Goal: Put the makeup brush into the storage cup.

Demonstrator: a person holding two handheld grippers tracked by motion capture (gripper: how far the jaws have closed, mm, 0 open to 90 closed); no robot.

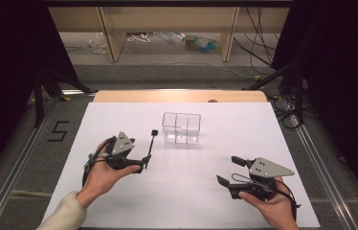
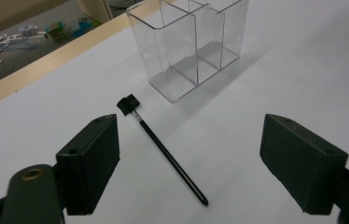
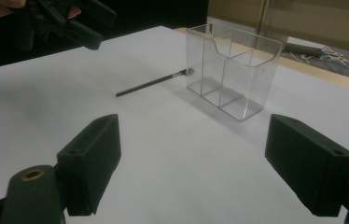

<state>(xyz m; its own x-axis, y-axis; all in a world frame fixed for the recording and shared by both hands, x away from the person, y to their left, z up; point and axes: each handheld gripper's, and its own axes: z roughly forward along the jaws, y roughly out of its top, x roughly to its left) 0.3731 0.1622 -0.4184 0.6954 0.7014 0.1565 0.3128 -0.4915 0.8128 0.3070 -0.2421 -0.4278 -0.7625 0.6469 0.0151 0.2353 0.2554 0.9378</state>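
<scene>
A clear acrylic organiser (image 1: 181, 128) (image 2: 191, 46) (image 3: 231, 65) with several compartments stands upright at the middle of the white table (image 1: 191, 201). A thin black brush (image 1: 151, 143) (image 2: 163, 149) (image 3: 151, 84) lies flat just left of it, its square head toward the organiser. My left gripper (image 1: 143, 160) (image 2: 189, 126) is open by the handle end of the brush, and the brush lies on the table between and ahead of its jaws. The left gripper (image 3: 77, 23) also appears far off in the right gripper view. My right gripper (image 1: 229, 171) (image 3: 193, 123) is open and holds nothing at the near right, pointing toward the organiser.
A wooden strip (image 1: 179, 96) runs along the table's far edge. Beyond it are shelf legs and loose cables (image 1: 258, 57) on the floor. A "5" (image 1: 58, 130) is marked on the floor at the left. Dark drapes stand at both sides.
</scene>
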